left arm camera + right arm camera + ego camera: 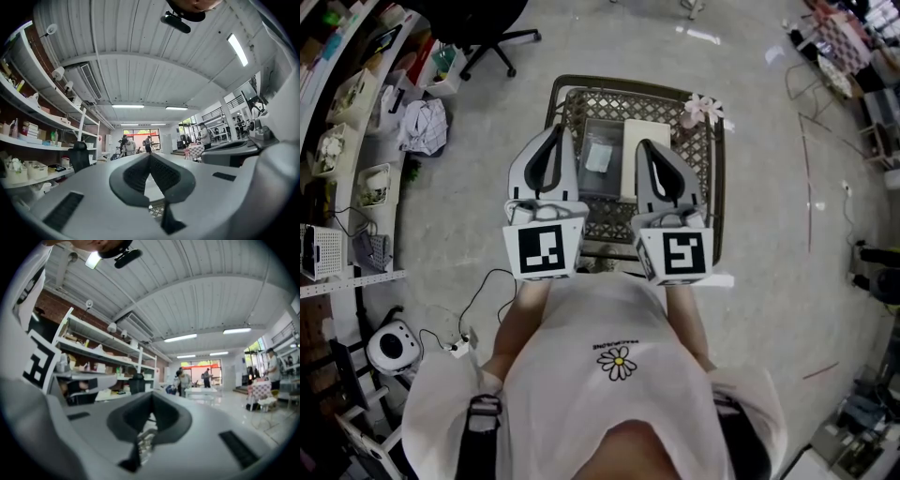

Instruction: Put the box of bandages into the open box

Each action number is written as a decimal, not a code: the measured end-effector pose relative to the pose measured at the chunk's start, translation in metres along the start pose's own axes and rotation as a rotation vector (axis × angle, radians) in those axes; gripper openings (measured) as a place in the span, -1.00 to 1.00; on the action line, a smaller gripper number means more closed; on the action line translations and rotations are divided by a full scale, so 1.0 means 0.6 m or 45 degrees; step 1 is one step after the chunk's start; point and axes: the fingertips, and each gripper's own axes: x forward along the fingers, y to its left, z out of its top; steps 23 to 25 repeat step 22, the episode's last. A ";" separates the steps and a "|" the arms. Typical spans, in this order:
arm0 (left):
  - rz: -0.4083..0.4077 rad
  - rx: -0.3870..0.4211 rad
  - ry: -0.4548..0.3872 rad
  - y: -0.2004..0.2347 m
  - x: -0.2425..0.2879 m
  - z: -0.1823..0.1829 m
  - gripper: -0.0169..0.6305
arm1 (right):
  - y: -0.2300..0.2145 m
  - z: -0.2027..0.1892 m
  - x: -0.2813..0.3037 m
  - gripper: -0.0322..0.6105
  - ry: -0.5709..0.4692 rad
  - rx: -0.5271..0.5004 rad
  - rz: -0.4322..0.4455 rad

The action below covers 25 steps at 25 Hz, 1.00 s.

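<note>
In the head view a brown wicker basket stands on the floor in front of me. Inside it lie a clear, lidless plastic box and, to its right, a flat white box. My left gripper hovers over the basket's left part, and my right gripper over the white box's lower edge. Both point level across the room. Each has its jaws together with nothing between them, as the left gripper and right gripper show in their own views. Neither touches a box.
A pink flower sits on the basket's far right corner. Shelving with bins runs along the left, an office chair stands behind it, and a cable and a small white appliance lie at my left. People stand far down the hall.
</note>
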 end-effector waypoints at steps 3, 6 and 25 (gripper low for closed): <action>0.006 0.009 0.005 0.004 -0.001 -0.004 -0.89 | 0.002 -0.004 0.003 -0.81 0.021 -0.002 -0.005; 0.023 0.001 0.007 0.010 0.000 -0.006 -0.89 | 0.004 -0.003 0.008 -0.81 -0.002 -0.001 0.012; 0.055 -0.017 0.028 0.040 0.007 -0.013 -0.88 | 0.006 -0.011 0.034 -0.81 0.012 -0.020 0.000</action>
